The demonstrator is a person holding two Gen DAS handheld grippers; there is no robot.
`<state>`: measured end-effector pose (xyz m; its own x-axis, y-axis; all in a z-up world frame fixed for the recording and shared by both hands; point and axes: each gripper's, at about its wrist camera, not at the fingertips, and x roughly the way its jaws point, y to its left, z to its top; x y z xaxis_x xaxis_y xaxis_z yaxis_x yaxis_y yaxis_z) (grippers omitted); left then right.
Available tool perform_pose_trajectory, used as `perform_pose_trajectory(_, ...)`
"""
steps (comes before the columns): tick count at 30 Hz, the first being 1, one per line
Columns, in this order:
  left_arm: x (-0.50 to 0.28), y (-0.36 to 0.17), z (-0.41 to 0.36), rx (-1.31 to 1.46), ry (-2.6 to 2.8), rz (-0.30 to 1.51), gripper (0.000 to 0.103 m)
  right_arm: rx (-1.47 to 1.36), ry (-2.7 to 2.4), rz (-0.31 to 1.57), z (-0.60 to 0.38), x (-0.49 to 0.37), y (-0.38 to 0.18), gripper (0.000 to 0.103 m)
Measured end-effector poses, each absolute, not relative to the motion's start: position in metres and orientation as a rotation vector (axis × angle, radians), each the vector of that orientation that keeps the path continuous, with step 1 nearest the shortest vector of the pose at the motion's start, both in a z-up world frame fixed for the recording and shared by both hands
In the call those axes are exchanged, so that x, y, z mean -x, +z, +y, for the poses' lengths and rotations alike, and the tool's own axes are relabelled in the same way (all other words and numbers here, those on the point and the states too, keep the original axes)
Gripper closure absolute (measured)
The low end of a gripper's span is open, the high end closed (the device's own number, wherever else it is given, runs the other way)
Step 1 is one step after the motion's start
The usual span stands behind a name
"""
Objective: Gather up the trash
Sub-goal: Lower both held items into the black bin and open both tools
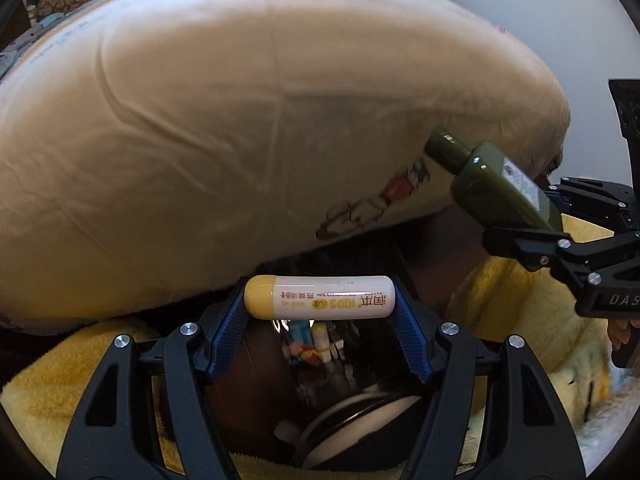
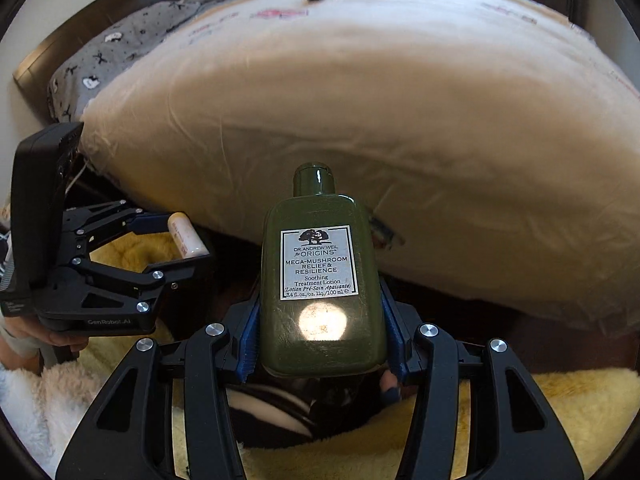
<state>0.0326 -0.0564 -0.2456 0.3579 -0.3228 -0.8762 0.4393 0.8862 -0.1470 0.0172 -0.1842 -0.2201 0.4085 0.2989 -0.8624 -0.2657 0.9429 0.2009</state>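
In the left wrist view, the left gripper (image 1: 320, 300) sits at bottom centre, its blue ribbed pads (image 1: 228, 332) clenched on the two ends of a small white cylindrical tube with a yellow cap (image 1: 320, 297). The tube lies crosswise between the fingers, cap toward the left of the frame, its printed label upside down. Behind it, filling the upper and middle frame, bulges a large cream fabric cushion (image 1: 240, 120) with a small printed figure near its lower right edge. Fluffy yellow blanket (image 1: 520, 300) spreads along the bottom and right.

At the right edge of this view, the right gripper (image 1: 548, 212) grasps a dark green glossy plastic lotion bottle with a white label (image 1: 500, 184), tilted with its cap pointing to the upper left.

In the right wrist view, the same bottle (image 2: 320, 280) stands upright in centre frame, cap up, label reading "Origins Mega-Mushroom Relief & Resilience", pinched on both sides by the right gripper (image 2: 320, 332). At middle left, the left gripper (image 2: 180, 240) holds the tube (image 2: 185, 236). A grey patterned cloth (image 2: 120, 48) lies at upper left, beside the cushion (image 2: 400, 100).
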Motion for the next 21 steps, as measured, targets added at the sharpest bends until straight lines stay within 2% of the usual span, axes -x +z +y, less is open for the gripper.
perform_pose_trajectory(9,-0.035,-0.298,-0.066,-0.17,-0.509,1.267,0.039,-0.047,0.332,1.283,-0.175,-0.034,-0.274,0.052)
perform_pose_trajectory(17,-0.036,-0.316,-0.075,-0.18,-0.533,1.331,0.039,-0.074,0.314,1.323,-0.171,-0.042,-0.285,0.05)
perform_pose_trajectory(21,-0.036,-0.317,-0.074,-0.183,-0.516,1.331,0.031,-0.1,0.291,1.293,-0.184,-0.043,-0.277,0.041)
